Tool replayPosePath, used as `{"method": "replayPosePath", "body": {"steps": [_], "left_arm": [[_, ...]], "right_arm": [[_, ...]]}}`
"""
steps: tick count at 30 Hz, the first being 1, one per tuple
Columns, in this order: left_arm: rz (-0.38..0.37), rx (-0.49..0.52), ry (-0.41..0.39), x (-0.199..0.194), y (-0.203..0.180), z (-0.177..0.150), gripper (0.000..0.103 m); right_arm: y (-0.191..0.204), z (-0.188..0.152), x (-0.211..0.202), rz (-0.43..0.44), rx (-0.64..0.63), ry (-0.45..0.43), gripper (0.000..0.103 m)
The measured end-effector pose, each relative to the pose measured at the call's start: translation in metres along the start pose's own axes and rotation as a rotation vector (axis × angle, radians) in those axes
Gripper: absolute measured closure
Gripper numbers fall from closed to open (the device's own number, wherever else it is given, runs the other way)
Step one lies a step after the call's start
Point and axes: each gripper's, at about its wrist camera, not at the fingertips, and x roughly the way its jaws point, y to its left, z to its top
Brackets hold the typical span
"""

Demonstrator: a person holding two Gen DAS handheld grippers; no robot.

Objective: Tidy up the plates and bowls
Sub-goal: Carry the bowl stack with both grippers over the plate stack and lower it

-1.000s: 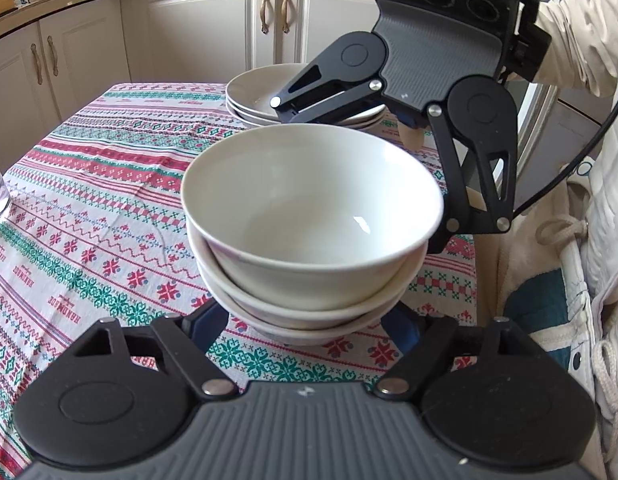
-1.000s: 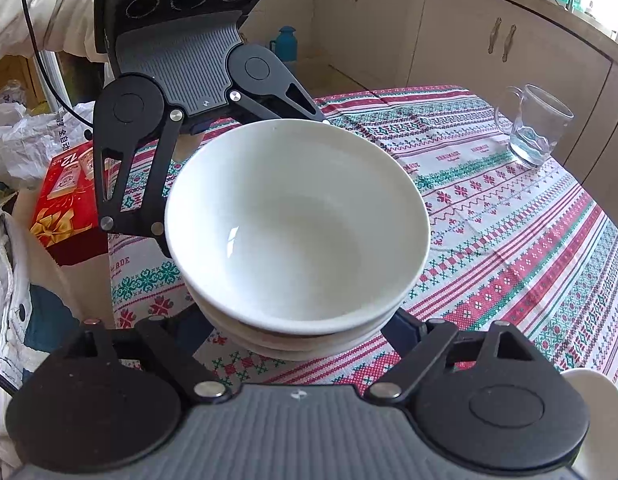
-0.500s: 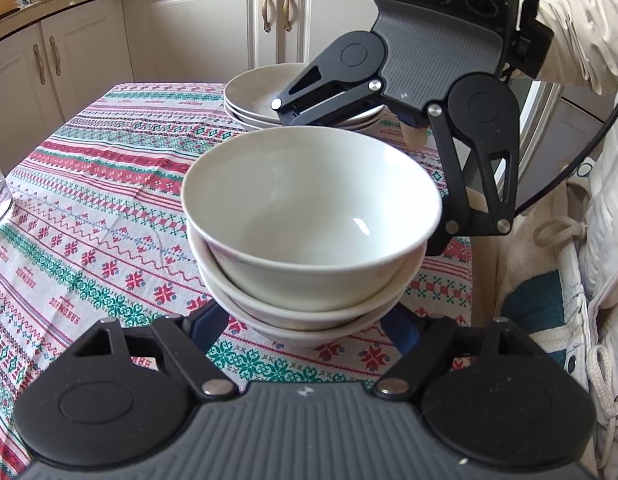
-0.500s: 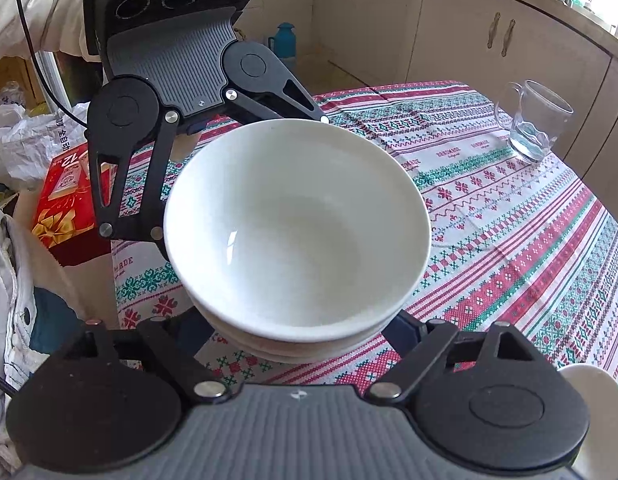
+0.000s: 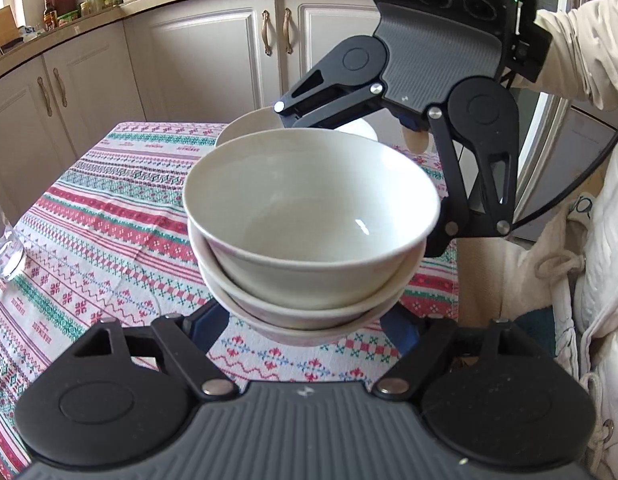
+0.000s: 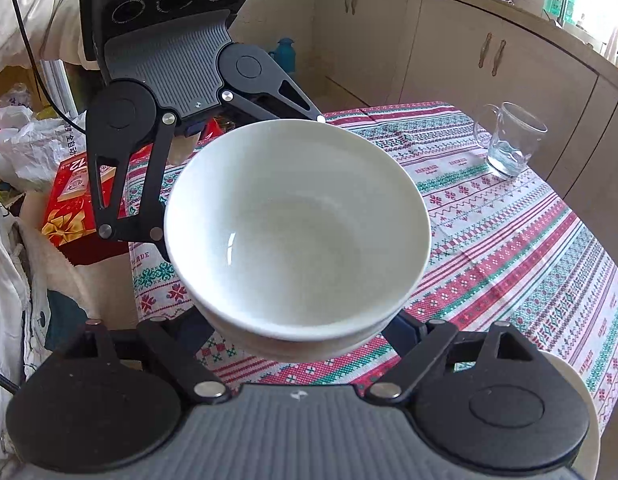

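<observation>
A stack of three white bowls (image 5: pixel 309 220) is held above the patterned tablecloth (image 5: pixel 109 232), gripped from opposite sides by both grippers. My left gripper (image 5: pixel 305 320) has its fingers spread around the near side of the stack's lowest bowl; its fingertips are hidden under the bowls. My right gripper (image 6: pixel 301 328) holds the same stack (image 6: pixel 297 224) from the other side, fingertips also hidden. Each gripper shows facing the other: the right gripper (image 5: pixel 361 200) in the left wrist view, the left gripper (image 6: pixel 229 176) in the right wrist view. A stack of white plates (image 5: pixel 245 128) sits behind the bowls.
A glass mug (image 6: pixel 509 144) stands near the table's far edge, also at the left in the left wrist view (image 5: pixel 1 240). A red gift box (image 6: pixel 73 200) and plastic bags (image 6: pixel 25 148) lie beyond the table edge. White kitchen cabinets (image 5: pixel 213 48) stand behind the table.
The bowl stack, held by both grippers, has risen and moved toward the plate stack, which is now mostly hidden behind it.
</observation>
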Motion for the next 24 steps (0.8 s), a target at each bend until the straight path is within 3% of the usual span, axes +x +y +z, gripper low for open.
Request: {"method": "replayPosePath", "body": {"steps": [16,24], "left_arm": [[-0.022,0.102,-0.048,0.058,0.005,0.092,0.021],[-0.067,0.134,-0.053,0.103,0.013,0.118,0.021]], "right_arm": [[-0.054,-0.044,-0.071,-0.123,0.018,0.001,0.012],[-0.083,-0.074,-0.084,-0.182,0.059,0.038,0.011]]}}
